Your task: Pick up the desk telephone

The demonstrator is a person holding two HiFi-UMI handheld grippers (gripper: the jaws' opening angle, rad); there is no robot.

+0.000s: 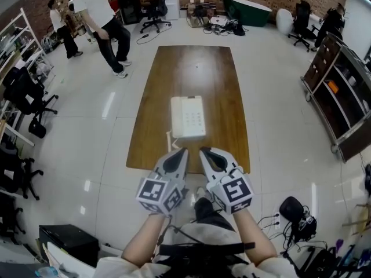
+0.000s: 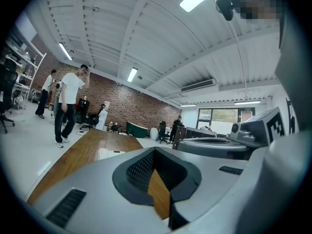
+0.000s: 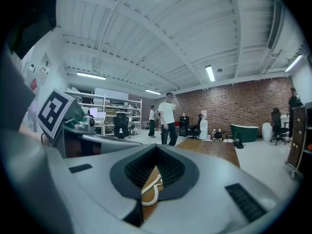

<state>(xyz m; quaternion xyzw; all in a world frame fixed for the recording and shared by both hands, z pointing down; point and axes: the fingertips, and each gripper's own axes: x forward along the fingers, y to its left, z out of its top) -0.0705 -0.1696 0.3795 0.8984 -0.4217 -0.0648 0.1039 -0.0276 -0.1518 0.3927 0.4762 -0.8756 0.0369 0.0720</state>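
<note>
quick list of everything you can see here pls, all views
table: one, brown wood, mid-floor
telephone: one, white, on the table's near end
cord: one, white coil, at the telephone's near left corner
people: at least two, white tops, far left
office chairs: several, black, left side and far wall
tub: one, green, far wall
shelf unit: one, dark, right side
left gripper: one, grey, shut and empty, short of the telephone
right gripper: one, grey, shut and empty, beside the left
</note>
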